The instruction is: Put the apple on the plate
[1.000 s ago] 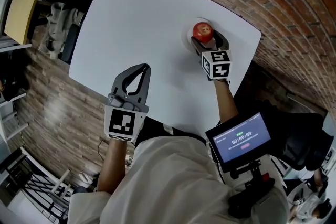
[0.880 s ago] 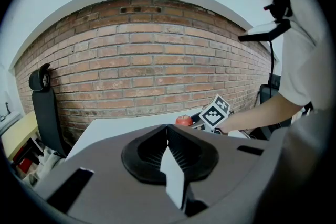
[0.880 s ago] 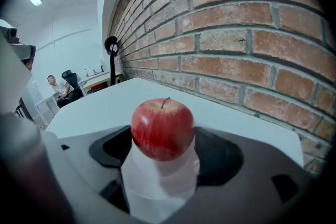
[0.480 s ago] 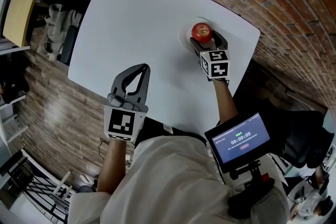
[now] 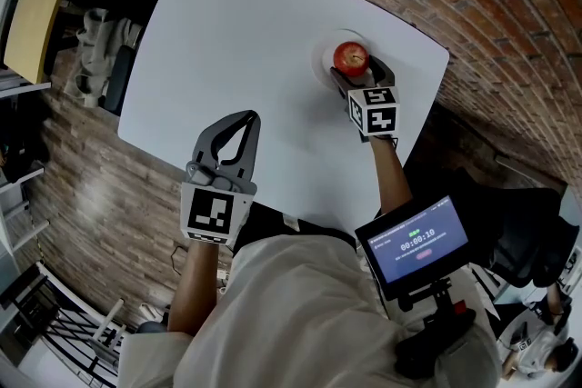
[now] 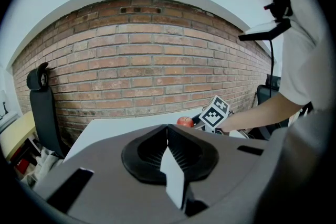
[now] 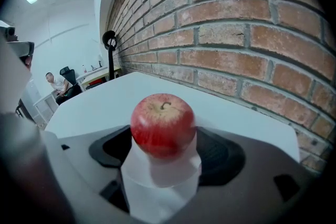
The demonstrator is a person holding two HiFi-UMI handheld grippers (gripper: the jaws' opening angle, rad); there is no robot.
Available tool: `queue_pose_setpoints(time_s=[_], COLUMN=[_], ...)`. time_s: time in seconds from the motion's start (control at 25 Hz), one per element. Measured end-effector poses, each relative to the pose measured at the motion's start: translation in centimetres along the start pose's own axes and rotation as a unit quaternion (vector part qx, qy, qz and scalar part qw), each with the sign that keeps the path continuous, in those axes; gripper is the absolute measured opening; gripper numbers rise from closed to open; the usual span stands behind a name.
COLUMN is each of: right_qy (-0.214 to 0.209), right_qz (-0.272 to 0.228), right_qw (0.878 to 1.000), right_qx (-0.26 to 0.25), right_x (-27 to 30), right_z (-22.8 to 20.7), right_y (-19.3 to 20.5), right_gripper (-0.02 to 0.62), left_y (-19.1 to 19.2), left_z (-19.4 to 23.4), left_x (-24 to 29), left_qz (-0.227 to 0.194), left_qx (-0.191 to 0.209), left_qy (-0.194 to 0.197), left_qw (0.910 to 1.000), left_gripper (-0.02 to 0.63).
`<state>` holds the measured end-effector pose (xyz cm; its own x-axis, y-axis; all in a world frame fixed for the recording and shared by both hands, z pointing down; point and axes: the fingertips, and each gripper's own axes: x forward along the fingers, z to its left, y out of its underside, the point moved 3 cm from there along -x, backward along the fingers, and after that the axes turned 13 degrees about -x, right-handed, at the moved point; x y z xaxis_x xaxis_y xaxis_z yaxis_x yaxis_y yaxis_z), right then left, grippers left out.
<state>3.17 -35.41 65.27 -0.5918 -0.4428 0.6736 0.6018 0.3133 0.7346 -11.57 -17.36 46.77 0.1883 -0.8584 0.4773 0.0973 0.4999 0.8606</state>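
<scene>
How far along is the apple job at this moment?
Done, it seems: the apple sits on the white plate. In hand: the right gripper has its jaws against the apple's sides. Remaining: open them and pull back. The left gripper is shut, empty.

Grey left gripper (image 5: 246,117), right gripper (image 5: 355,71); 2 black-white marker cubes (image 5: 374,112); white shirt (image 5: 300,313).

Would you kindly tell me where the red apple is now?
In the head view, the round red apple sits on the small white plate, far right on the white table, near the brick wall, between the jaws of the right tool.
</scene>
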Motion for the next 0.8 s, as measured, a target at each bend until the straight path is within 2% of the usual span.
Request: queue_pose_setpoints(time_s=[0.52, 0.8], right_qy=[-0.005, 0.022], right_qz=[0.02, 0.018], right_qw=[1.0, 1.0], right_qx=[0.003, 0.012], right_x=[-1.0, -3.3], right_z=[0.8, 0.7], right_y=[1.0, 0.7], right_gripper=[0.37, 0.37], left_y=[0.0, -0.4], left_z=[-0.2, -0.4], left_x=[-1.0, -1.8], left_qz=[-0.008, -0.019], left_qx=[0.006, 0.013], left_qy=[0.01, 0.024], left_qw=[0.9999, 0.9994], left_gripper=[0.006, 0.008])
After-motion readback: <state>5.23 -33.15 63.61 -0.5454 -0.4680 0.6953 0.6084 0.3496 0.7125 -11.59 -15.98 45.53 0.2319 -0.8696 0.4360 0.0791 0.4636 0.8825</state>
